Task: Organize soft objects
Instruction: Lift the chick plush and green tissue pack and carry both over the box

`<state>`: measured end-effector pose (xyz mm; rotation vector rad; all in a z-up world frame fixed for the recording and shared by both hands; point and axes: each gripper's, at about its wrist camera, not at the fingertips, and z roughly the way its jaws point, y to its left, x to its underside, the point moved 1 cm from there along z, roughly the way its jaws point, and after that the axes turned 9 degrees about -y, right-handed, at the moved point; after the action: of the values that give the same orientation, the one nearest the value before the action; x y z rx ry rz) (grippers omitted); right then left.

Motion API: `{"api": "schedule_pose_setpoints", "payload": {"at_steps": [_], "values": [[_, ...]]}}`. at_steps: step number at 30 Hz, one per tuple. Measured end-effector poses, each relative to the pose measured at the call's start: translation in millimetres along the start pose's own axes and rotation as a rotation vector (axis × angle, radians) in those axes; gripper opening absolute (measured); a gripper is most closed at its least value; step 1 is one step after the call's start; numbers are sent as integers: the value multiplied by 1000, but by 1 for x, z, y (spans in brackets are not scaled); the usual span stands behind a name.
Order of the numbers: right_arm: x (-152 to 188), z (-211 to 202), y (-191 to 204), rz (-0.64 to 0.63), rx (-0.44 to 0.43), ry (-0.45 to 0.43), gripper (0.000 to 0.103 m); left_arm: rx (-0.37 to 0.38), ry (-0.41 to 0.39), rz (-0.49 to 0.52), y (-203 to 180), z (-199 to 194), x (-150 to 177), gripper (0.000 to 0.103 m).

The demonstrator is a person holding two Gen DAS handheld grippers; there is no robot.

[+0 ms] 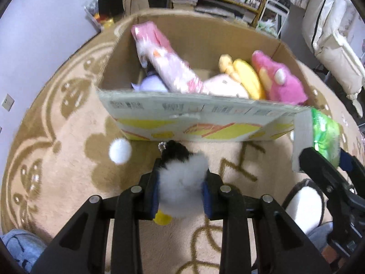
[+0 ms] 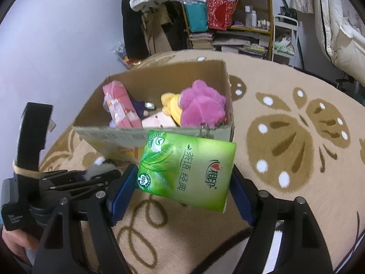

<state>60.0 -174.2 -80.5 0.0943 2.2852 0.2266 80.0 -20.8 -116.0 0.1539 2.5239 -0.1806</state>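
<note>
We saw 2 soft things held at once. The left tool [image 1: 180, 191] was clamped on a fluffy white plush toy [image 1: 182, 182] with a black tuft at its far end and a yellow bit poking out beneath; its fur bulged between the blue pads, and it hung above the rug [image 1: 68, 159], just in front of the cardboard box [image 1: 194, 118]. A white pompom [image 1: 120, 151] showed to the left of the toy, near the box's front wall; we could not tell whether it was attached to the toy.

The right tool [image 2: 182, 182] gripped a green tissue pack [image 2: 187, 171] by its 2 short ends. The pack was glossy, printed with tea leaves and Chinese characters, tilted so its right end sat lower, and held above the rug [image 2: 285, 137] near the box's front right corner. In the left wrist view the same pack [image 1: 324, 137] appeared edge-on, to the right of the box.

The cardboard box [image 2: 159, 134] stood open on the rug. Inside it lay a pink wrapped pack [image 1: 164, 57] leaning against the left side, a pale pink plush [image 1: 223, 86], a yellow plush [image 1: 246, 77] and a magenta plush [image 1: 280, 80] on the right, the 3 plush pieces pressed together. A small purple item [image 1: 152, 84] sat beneath the pink pack.

Beyond the box stood a shelf [image 2: 228, 22] crowded with bags and bottles.
</note>
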Motion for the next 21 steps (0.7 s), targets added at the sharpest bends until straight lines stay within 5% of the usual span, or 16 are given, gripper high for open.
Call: {"api": "schedule_pose_setpoints", "payload": {"at_steps": [7, 21], "values": [[-5, -12, 2, 4, -16, -49, 82, -10, -98, -26, -4, -47, -4, 28], [-27, -29, 14, -37, -71, -196, 82, -21, -375, 20, 9, -102, -81, 28]]}}
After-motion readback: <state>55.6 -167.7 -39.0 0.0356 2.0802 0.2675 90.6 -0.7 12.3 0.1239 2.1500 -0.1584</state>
